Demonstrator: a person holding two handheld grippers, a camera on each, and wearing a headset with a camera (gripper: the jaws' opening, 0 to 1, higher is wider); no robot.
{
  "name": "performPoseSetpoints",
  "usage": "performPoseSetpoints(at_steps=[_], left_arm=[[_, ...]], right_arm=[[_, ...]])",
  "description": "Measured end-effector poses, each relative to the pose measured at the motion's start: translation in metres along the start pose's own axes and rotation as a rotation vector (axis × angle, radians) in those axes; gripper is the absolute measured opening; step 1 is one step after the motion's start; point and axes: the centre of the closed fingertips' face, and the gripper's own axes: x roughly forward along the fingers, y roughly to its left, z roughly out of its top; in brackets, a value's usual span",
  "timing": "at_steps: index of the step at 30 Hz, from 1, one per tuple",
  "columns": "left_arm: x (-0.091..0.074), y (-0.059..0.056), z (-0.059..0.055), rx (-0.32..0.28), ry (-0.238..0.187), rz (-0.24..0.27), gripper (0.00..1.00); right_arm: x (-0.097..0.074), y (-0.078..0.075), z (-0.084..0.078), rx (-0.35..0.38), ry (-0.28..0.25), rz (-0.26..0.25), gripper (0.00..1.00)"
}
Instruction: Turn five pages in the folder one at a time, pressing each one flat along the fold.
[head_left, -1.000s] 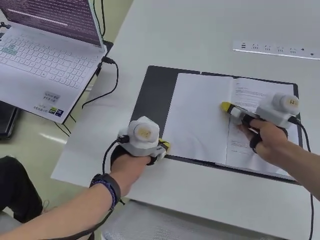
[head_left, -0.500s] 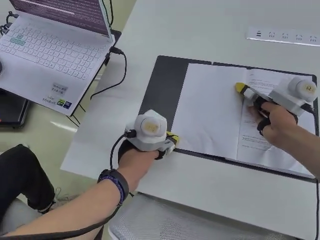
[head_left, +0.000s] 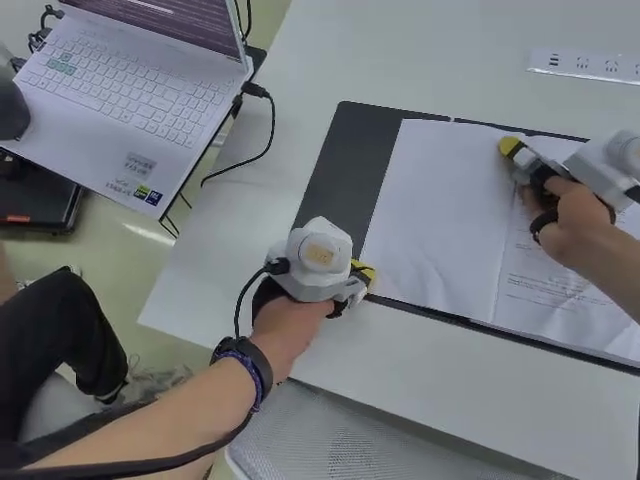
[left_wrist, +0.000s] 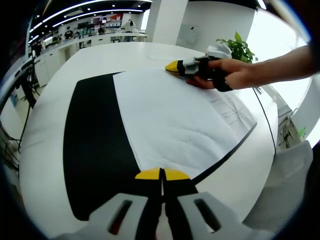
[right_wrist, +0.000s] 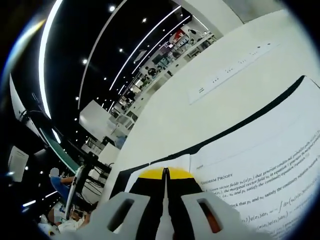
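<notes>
White table (head_left: 450, 60), open black folder (head_left: 340, 180). Both pairs of jaws closed: left gripper (head_left: 362, 272) at its near edge, right gripper (head_left: 511, 147) on the fold. Skewed pressing could crease the turned page (head_left: 440, 210).

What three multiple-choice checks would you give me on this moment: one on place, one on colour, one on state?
1. Where does the left hand-held gripper rest?
A. At the folder's far edge
B. At the folder's near edge
C. Off the folder entirely

2. What colour is the bare cover of the folder?
A. Black
B. Red
C. Blue

3. How does the right hand-held gripper stand?
A. Jaws wide open
B. Jaws shut, tip by the fold
C. Jaws shut on a pen

Answers:
1 B: the head view shows its yellow tips at the near edge, by the corner of the blank page.
2 A: the cover to the left of that page is black.
3 B: the right gripper view shows the jaws closed together, with the tip at the top of the fold.
</notes>
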Motion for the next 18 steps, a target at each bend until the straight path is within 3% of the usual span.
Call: performPoseSetpoints(at_steps=[6, 13, 18], left_arm=[[0.002, 0.001, 0.000, -0.001, -0.001, 0.001, 0.00], [0.002, 0.001, 0.001, 0.008, 0.000, -0.002, 0.00], [0.003, 0.001, 0.000, 0.018, 0.003, -0.002, 0.00]], right_arm=[[0.011, -0.013, 0.006, 0.013, -0.012, 0.001, 0.00], [0.006, -0.012, -0.002, -0.064, 0.030, 0.029, 0.00], [-0.021, 0.011, -0.025, -0.118, 0.080, 0.098, 0.00]])
